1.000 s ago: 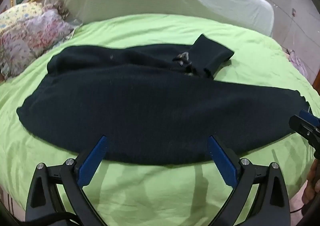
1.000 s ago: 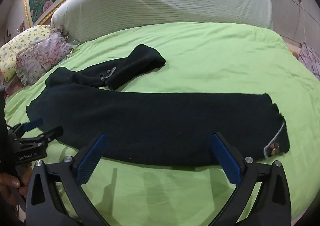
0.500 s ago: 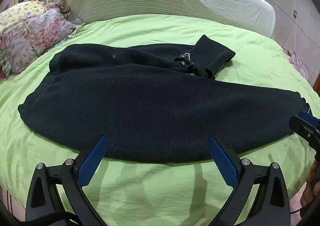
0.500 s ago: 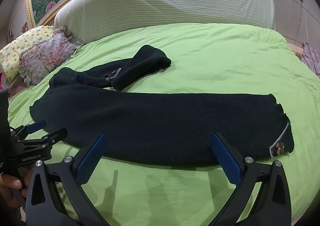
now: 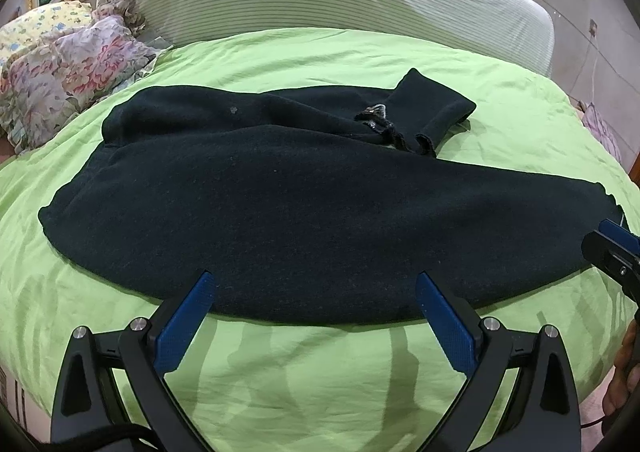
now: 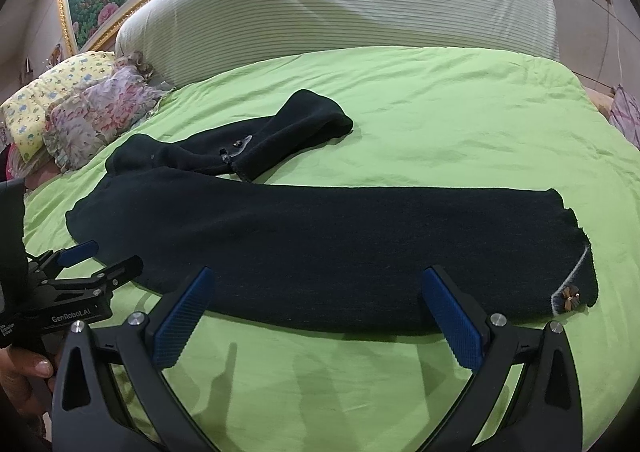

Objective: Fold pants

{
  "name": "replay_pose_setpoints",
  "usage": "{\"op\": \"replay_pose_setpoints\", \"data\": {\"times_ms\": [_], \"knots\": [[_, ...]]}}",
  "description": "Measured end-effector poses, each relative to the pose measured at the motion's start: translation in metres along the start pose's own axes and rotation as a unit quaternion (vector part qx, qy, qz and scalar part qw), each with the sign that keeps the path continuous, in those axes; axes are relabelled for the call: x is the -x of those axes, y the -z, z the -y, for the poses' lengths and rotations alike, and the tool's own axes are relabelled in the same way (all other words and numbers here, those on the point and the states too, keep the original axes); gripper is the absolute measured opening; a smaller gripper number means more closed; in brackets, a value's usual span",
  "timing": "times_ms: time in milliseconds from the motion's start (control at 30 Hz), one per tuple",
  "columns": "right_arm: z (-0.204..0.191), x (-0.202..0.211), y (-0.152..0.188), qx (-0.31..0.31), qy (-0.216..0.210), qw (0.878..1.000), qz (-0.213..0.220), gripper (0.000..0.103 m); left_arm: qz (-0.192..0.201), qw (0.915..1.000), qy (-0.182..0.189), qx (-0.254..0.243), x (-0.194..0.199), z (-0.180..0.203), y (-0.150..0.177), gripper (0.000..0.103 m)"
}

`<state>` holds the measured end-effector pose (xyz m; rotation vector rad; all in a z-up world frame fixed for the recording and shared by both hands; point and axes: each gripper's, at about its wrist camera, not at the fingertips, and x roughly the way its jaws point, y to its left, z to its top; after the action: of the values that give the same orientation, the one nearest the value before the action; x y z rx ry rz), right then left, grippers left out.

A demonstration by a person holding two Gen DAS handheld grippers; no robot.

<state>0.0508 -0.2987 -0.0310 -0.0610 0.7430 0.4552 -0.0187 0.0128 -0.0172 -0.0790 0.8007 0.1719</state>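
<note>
Green bed (image 5: pixel 320 372) carries black pants (image 5: pixel 320 220) laid lengthwise, far leg bunched. Left gripper (image 5: pixel 316 316) and right gripper (image 6: pixel 320 308) hover at the near edge, both spread apart, holding nothing.

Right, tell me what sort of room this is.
Most likely a bedroom: the black pants lie on a bed with a green sheet, a padded striped headboard behind it, and floral pillows at the left.
</note>
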Motion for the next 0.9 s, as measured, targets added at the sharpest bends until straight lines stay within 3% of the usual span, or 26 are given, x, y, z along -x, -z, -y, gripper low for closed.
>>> {"op": "replay_pose_setpoints", "data": {"times_ms": [900], "knots": [[-0.0078,0.0018,0.0003,0.004,-0.007,1.000,0.002,0.103,-0.004,1.0000,0.008,0.004,-0.0016,-0.0015,-0.0010,0.101]]}}
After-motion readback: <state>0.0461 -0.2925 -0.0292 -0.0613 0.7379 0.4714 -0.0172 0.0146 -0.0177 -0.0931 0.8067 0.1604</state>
